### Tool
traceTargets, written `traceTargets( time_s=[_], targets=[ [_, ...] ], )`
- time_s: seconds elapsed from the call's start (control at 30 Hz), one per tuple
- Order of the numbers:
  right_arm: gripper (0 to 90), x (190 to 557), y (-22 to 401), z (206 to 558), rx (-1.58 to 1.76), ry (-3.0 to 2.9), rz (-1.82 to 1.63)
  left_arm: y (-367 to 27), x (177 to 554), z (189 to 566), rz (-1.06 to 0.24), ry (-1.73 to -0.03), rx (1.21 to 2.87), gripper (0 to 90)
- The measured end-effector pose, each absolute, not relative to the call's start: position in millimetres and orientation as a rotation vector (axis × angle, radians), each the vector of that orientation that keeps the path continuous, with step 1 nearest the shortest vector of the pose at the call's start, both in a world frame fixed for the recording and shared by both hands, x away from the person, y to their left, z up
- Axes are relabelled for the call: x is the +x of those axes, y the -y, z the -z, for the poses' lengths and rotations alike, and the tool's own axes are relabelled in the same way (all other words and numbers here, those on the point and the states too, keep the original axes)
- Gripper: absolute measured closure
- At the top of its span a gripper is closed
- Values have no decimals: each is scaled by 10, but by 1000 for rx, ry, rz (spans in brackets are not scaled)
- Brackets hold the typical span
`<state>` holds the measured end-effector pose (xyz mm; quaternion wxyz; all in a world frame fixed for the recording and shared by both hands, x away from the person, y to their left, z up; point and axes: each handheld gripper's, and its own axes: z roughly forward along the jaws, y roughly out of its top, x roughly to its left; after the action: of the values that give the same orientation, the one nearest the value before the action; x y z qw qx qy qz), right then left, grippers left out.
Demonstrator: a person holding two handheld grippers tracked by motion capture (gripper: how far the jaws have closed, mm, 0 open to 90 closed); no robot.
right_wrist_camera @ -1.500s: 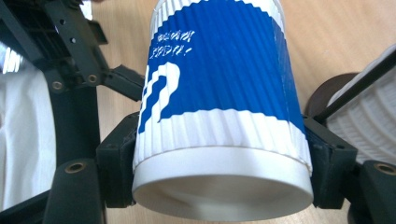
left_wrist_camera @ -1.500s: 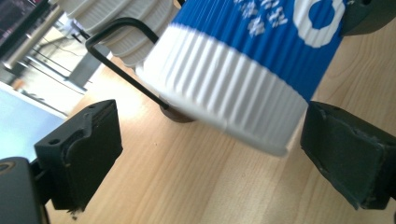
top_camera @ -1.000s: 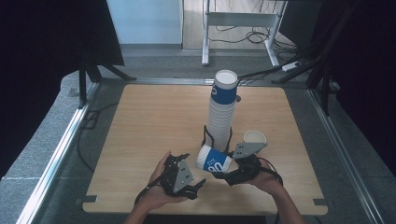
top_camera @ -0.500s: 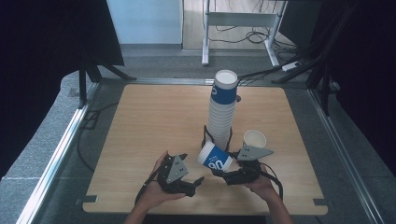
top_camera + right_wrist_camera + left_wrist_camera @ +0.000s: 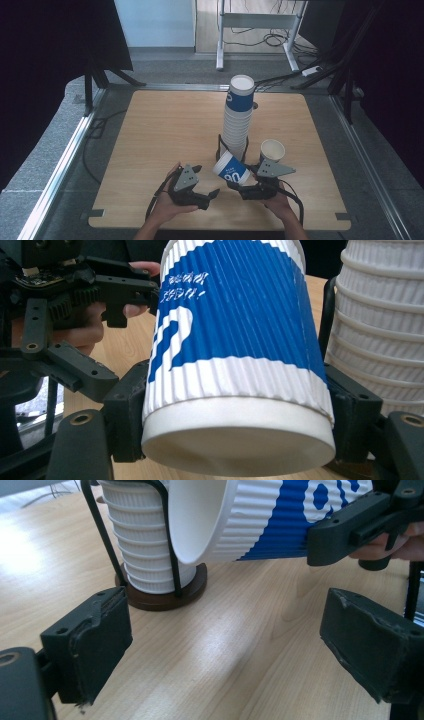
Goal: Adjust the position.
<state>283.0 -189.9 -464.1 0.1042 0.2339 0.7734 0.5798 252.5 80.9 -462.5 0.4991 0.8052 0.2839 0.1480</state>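
Blue-and-white ribbed paper cup [image 5: 232,170], white print unreadable, between right gripper [image 5: 248,190] jaws.

In the right gripper view the blue and white cup [image 5: 235,355] hides the gap between the jaws, and the small white writing on it is too blurry to read. The tall stack of cups [image 5: 382,345] is cut off by the right edge. In the left gripper view the top edge cuts off the cup's big white letters. The wire holder [image 5: 165,540] and the stack hide part of the round wooden base [image 5: 165,596]. In the high view the person's arms run off the bottom edge.
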Motion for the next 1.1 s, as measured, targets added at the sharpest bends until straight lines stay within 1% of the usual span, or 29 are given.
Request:
traceTargets(
  time_s=[0.33,0.47,0.83,1.1],
  targets=[
    [271,2790,1864,4689,680,-2243,-1750,-829,2559,4624,-265,-725,1894,67],
    [271,2770,1867,4687,668,-2215,-1777,-845,2565,4613,-259,-733,1880,67],
    [271,2742,1830,4731,652,-2179,-1817,-883,2593,4588,-190,-745,1821,66],
    [271,2718,1808,4746,630,-2164,-1841,-922,2616,4570,-103,-742,1762,64]
  ],
)
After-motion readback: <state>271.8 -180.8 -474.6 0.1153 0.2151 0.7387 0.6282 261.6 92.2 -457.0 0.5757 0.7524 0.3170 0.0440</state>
